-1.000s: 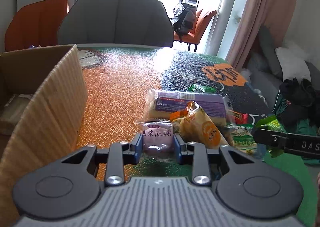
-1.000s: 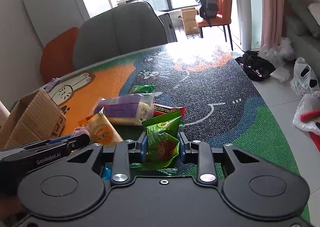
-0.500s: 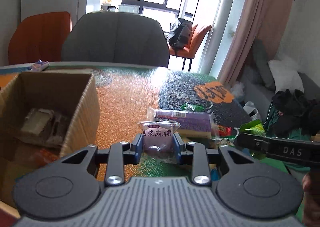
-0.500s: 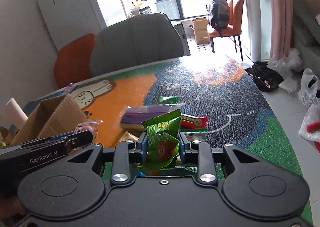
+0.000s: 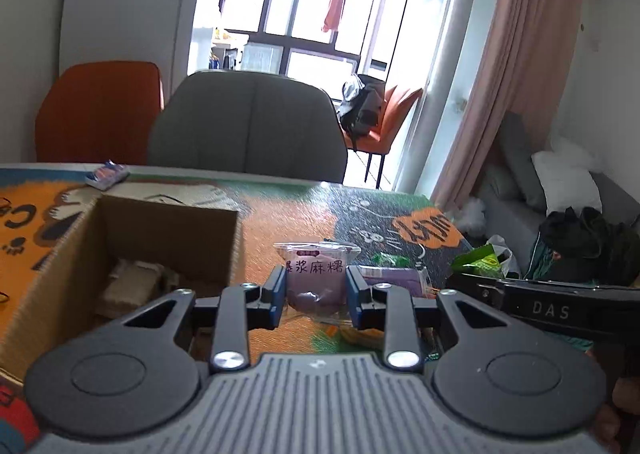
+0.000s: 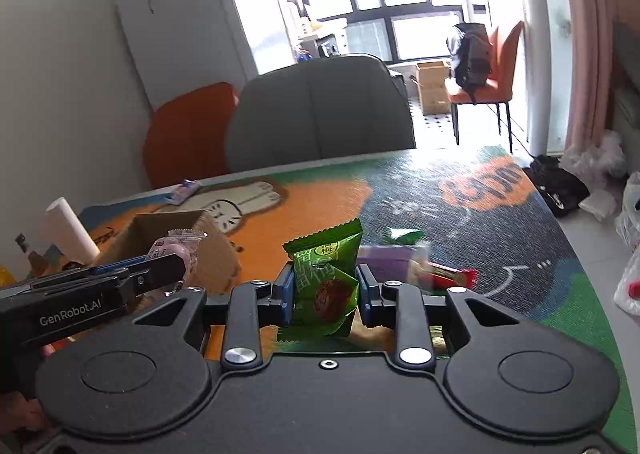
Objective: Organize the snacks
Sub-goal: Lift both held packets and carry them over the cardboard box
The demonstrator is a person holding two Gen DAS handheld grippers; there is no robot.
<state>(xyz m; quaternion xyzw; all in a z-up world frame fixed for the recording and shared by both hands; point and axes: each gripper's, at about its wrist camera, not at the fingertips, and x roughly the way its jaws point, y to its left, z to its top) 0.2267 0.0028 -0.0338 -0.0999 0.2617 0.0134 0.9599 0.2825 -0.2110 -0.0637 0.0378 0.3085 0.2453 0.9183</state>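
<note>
Sunlit windows and a grey chair (image 5: 248, 122) stand behind the table (image 5: 288, 214), whose cover is printed in orange, green and dark patches. Both tools are held up off the table, tilted forward and down toward it. At the near left of the table sits an open cardboard box (image 5: 160, 230), something pale lying inside.

On the left, the left tool (image 5: 316, 292) is closed tight on a purple snack packet (image 5: 314, 278) — upright between the pads, its printed face toward the camera, clear of the table and just right of the box. From the right wrist view this packet hangs in front of the box's opening.

Over on the right, the right tool (image 6: 323, 294) is clamped on a green snack packet (image 6: 326, 274), upright too — its top edge standing above the fingers. Beyond it more snacks lie on the table: a purple-wrapped pack (image 6: 390, 258), a red bar (image 6: 452, 278) and a small green wrapper (image 6: 402, 234).
</note>
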